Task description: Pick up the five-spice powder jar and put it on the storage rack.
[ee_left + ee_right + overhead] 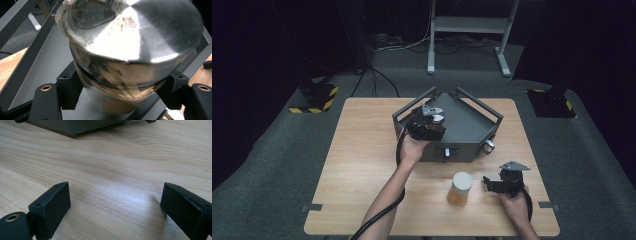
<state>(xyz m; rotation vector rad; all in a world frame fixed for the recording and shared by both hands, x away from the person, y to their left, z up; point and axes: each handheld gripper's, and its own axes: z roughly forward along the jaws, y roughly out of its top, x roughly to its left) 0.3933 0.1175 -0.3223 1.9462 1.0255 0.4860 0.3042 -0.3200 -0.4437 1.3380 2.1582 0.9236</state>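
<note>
Left gripper point(117, 87): we have it clamped on one jar point(130, 50) with a metal lid, held over the grey tray point(37, 72); to set it down well we judge we should lower it upright onto the tray floor, clear of the rails, before letting go. Right gripper point(115, 202): jaws apart, nothing between them, resting low over the table point(112, 165). Count: two grippers, two jars, the second jar point(460, 188) standing on the table just beside the right gripper, one tray.

jar point(130, 50) blurred and cut off at the top edge, contents perhaps granular, tray point(37, 62) cropped
</note>
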